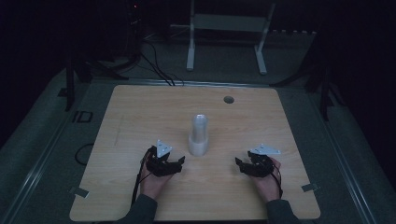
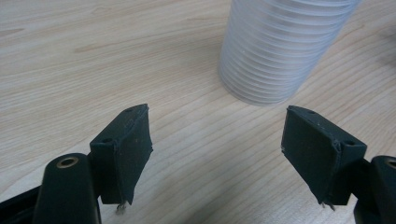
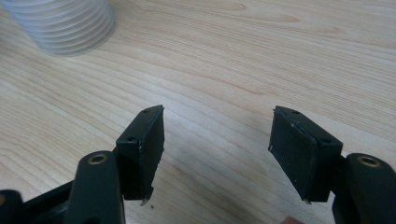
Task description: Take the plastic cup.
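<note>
A stack of clear ribbed plastic cups (image 1: 199,135) stands upside down near the middle of the wooden table (image 1: 140,112). My left gripper (image 1: 180,162) rests low on the table to the stack's left, open with nothing between its jaws. In the left gripper view the stack (image 2: 280,46) rises just ahead and to the right of the open gripper (image 2: 217,135). My right gripper (image 1: 238,163) sits to the stack's right, also open and empty. The right gripper view has the stack (image 3: 63,23) at the top left, well ahead of the gripper (image 3: 217,135).
A round hole (image 1: 228,99) is cut in the table near its far edge. Beyond the table stands a white metal frame (image 1: 226,28), with black cables (image 1: 154,65) and dark stands on the floor. The room is dim.
</note>
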Available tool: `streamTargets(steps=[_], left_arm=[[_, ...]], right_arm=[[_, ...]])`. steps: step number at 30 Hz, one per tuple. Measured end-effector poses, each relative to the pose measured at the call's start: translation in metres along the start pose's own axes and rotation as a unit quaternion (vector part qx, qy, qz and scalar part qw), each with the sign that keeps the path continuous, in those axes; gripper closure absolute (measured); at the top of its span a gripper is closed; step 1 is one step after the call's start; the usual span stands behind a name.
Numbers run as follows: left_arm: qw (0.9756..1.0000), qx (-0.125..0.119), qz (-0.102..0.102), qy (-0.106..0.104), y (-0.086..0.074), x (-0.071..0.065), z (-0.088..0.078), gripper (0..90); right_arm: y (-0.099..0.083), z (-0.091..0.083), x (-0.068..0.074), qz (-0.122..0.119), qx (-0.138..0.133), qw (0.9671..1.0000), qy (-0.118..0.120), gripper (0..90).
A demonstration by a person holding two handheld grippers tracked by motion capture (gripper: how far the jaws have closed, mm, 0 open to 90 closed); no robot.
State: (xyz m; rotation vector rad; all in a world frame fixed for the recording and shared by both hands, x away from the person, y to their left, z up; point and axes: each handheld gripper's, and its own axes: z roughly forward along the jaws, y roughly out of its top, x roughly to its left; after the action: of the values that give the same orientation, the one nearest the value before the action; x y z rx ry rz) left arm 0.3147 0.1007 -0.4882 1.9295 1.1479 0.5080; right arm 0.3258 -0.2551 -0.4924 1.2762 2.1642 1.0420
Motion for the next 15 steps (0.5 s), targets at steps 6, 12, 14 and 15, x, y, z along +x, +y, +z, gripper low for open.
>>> streamTargets(steps=[6, 12, 14, 15], left_arm=[[0.9998, -0.01, 0.005, -0.015, 0.001, -0.003, -0.001, 23.9], [0.9994, -0.013, 0.019, -0.027, 0.005, -0.007, 0.0, 23.9], [0.9992, -0.013, 0.025, -0.027, 0.007, -0.009, 0.0, 23.9], [0.9991, -0.011, 0.025, -0.032, 0.01, -0.01, 0.0, 23.9]], right_arm=[[-0.001, -0.002, 0.003, -0.001, -0.003, 1.0, 0.002, 36.0], [0.006, -0.007, 0.01, -0.011, -0.008, 0.9998, 0.014, 36.1], [0.012, -0.011, 0.014, -0.022, -0.016, 0.9995, 0.018, 36.1], [0.016, -0.013, 0.016, -0.025, -0.019, 0.9993, 0.02, 36.1]])
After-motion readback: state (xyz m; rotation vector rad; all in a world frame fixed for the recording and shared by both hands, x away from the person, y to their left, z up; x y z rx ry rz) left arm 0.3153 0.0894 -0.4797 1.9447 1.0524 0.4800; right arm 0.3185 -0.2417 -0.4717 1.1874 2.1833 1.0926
